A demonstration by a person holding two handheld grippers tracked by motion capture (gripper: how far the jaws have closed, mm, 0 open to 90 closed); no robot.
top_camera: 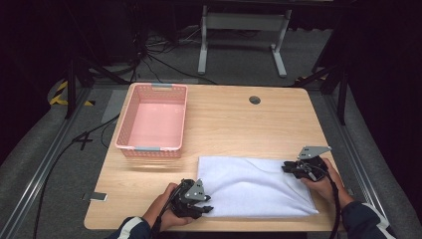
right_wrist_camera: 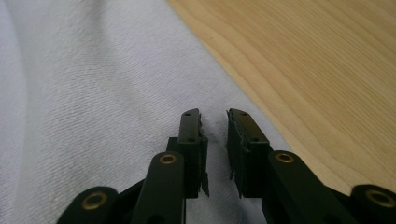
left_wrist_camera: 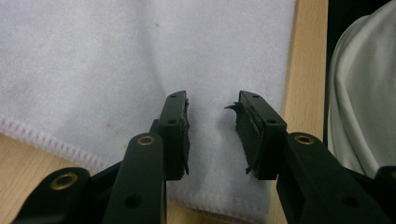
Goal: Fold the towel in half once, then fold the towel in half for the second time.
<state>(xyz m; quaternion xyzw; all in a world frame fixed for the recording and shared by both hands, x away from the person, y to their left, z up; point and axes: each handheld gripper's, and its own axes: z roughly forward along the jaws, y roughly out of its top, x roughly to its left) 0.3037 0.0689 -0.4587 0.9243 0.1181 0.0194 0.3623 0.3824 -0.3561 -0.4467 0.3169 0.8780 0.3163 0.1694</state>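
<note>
status: white towel lies on the near half of the desk, folded at least once by the look of it (doubled edge along the near side), with a soft ridge running across the middle. not flat yet, not in the basket.

left claw sits at the towel's near-left corner. in the left gripper view the left claw has its jaws spread, cloth lying under and between them, pads not pressing on it. hemmed edge visible just below the jaws. so no grip on that corner right now.

right claw is at the towel's far-right edge. in the right gripper view the right claw has its jaws close together with a narrow gap, hovering over the towel near its edge, bare desk just beside. can't see any fabric pinched between the pads; reads as not gripping.

pink basket at the far-left of the desk, well apart from the towel, nothing inside that i can see.

my read: roughly mid-task. 1 fold looks done. left to do: regrip 2 corners, make the next fold or smooth out the ridge, then probably move the towel to the basket. basket step is a guess from layout.

risk: both claws sit on diagonal corners, so a pull now could skew the fold.
</note>
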